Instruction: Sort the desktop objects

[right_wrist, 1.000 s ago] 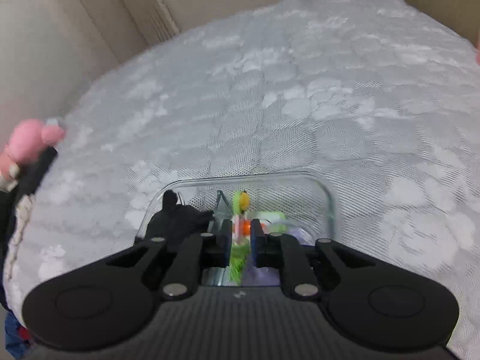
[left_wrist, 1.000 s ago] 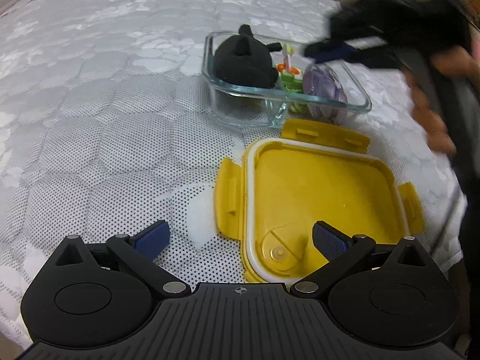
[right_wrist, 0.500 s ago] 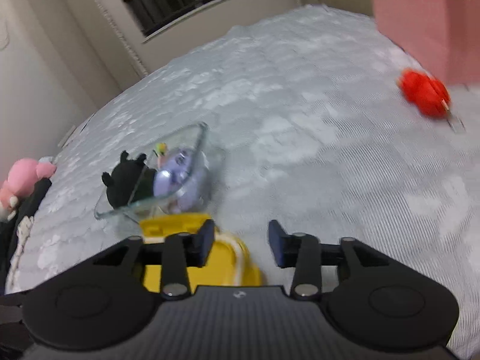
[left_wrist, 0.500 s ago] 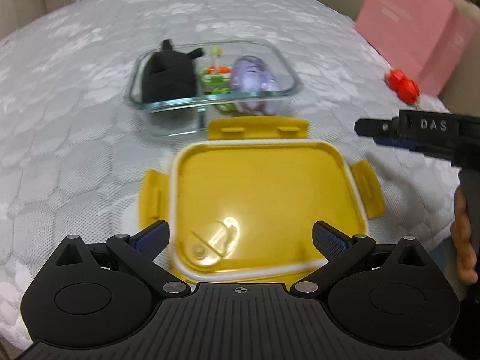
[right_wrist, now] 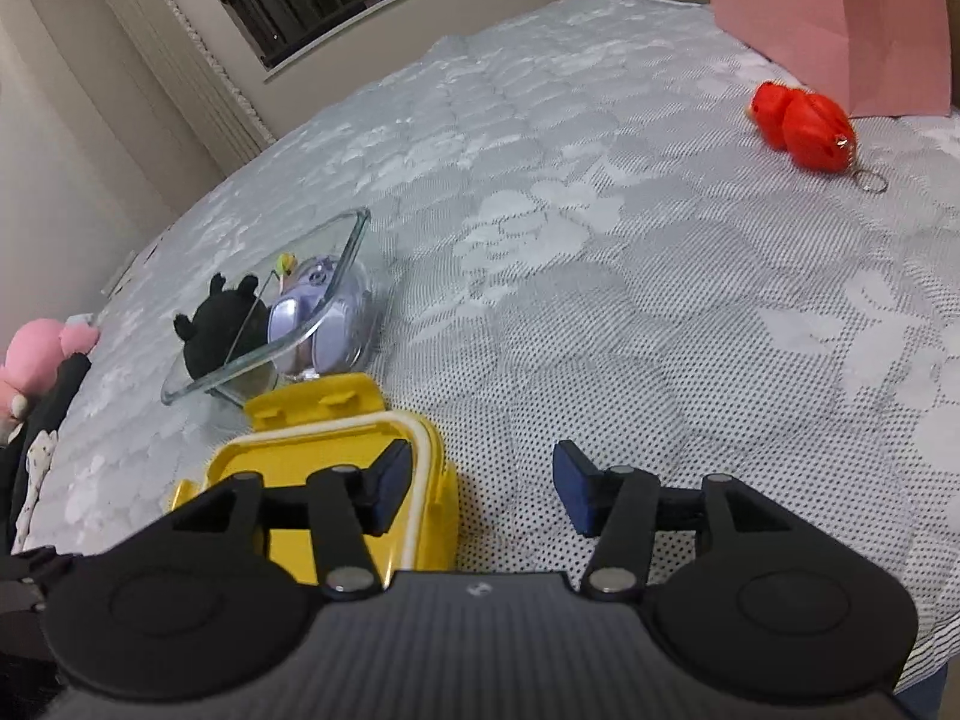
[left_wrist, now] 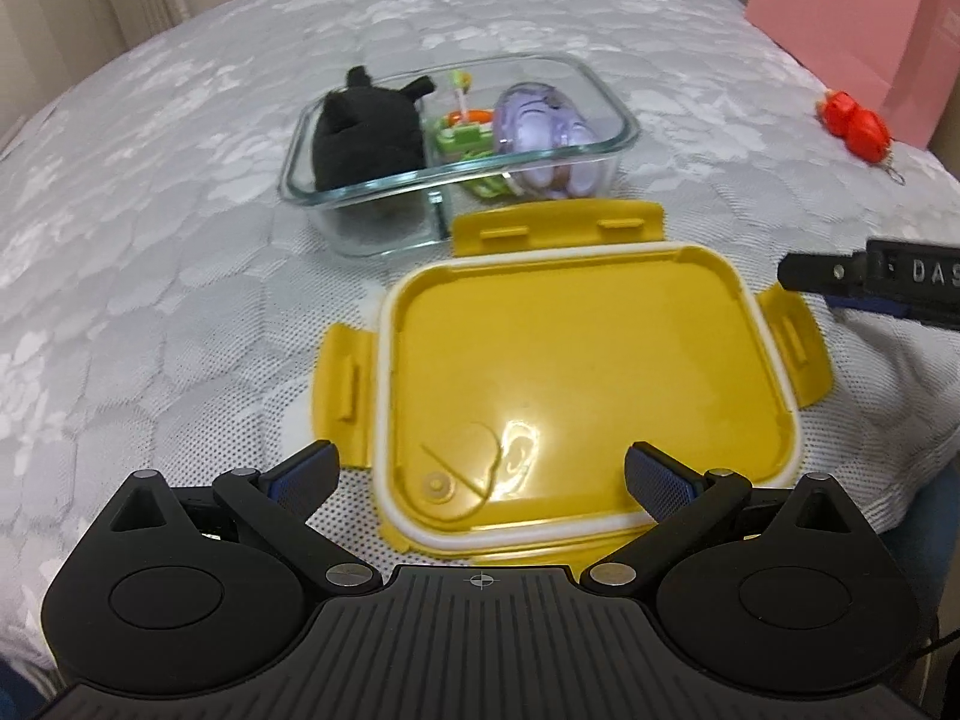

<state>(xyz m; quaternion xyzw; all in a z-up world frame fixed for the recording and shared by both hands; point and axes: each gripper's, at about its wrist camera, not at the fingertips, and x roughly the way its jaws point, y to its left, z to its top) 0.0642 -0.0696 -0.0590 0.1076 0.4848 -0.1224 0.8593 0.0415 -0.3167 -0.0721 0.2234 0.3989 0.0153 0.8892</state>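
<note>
Surface: the things lay on a white quilted bed point(left_wrist: 150, 300).
Container: the glass container point(left_wrist: 624, 132) stood beyond the yellow lid point(left_wrist: 576, 372), its divider splitting it in two. A black plush point(left_wrist: 366, 132) filled one compartment; a purple toy point(left_wrist: 540, 126) and a small green-and-orange piece point(left_wrist: 462, 132) shared the other.
Lid: it lay flat, inner face up, just in front of the container, its long axis running left to right across my left view.
Left tool point(left_wrist: 480, 474): jaws wide and empty, poised over the lid's near edge.
Right tool point(right_wrist: 480, 480): jaws opening, nothing gripped; the lid's right edge sat under its left finger.
Remaining item: the red keychain toy point(right_wrist: 804, 126) lay well apart, ahead and to the right of my right tool, beside a pink bag point(right_wrist: 828, 18).
Judgement: the right hand was nearer the red toy; the left was better placed for the lid.
</note>
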